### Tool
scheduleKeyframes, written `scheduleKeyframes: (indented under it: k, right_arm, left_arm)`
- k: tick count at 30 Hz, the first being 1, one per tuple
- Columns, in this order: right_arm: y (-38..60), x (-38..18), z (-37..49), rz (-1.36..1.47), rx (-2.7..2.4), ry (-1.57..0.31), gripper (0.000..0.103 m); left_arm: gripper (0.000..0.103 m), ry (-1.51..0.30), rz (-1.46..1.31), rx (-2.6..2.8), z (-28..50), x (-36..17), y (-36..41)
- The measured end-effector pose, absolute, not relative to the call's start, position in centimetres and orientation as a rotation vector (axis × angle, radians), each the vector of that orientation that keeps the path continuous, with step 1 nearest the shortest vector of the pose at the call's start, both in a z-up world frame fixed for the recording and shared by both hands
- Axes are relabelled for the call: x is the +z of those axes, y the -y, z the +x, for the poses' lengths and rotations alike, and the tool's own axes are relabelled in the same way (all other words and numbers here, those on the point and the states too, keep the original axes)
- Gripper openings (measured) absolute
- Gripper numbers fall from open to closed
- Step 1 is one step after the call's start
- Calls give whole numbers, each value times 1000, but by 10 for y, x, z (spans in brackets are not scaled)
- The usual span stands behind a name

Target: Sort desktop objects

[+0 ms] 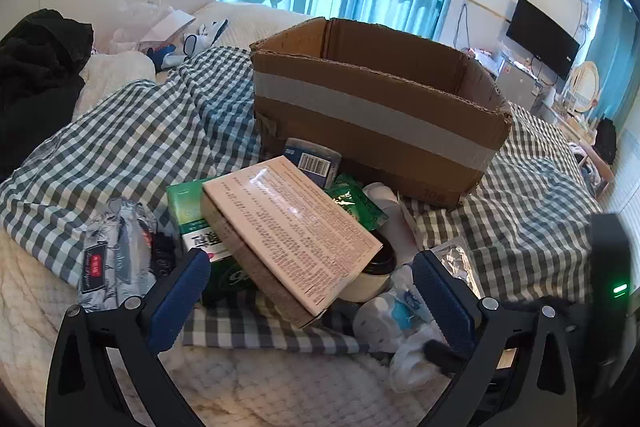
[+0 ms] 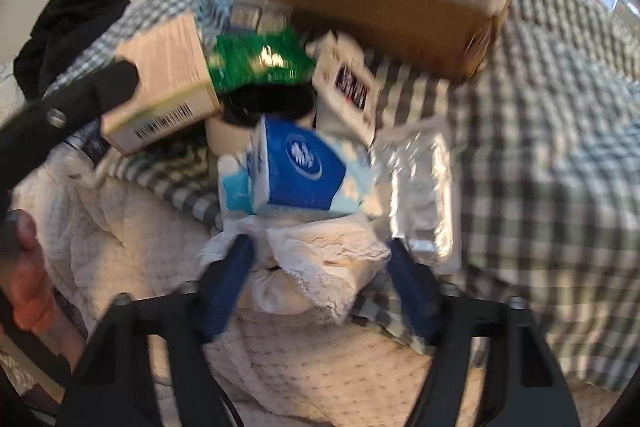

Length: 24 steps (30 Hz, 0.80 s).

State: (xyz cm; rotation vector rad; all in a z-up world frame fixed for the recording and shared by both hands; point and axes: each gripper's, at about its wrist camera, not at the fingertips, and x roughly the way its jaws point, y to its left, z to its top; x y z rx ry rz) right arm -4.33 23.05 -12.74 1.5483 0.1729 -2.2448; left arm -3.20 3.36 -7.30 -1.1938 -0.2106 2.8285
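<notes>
Left gripper (image 1: 310, 287) sat wide open around the near end of the pale printed box (image 1: 292, 231), nothing clamped yet, likely lining up a pinch to carry it to the cardboard box (image 1: 372, 107) at 12 o'clock. Right gripper (image 2: 320, 279) was also open, straddling a crumpled white packet (image 2: 316, 259), with the blue tissue pack (image 2: 298, 167) just beyond. The view was blurred, so I couldn't tell contact.

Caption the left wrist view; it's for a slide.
Open left tool approaching a pale printed box before a taped brown cardboard carton.
</notes>
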Motion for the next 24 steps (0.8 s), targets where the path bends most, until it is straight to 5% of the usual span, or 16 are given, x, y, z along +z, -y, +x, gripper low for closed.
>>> scheduleKeyframes:
  k: [2, 5, 24]
  right_arm:
    - [-229, -128, -43, 1547, -2254, -196, 36]
    - [-231, -118, -43, 1534, -2254, -177, 26]
    - [-277, -23, -21, 1220, -2562, -94, 24]
  left_arm:
    - [103, 207, -1197, 2831, -33, -75, -38]
    - [103, 192, -1191, 2844, -33, -76, -44]
    - [101, 62, -1408, 3068, -79, -112, -76]
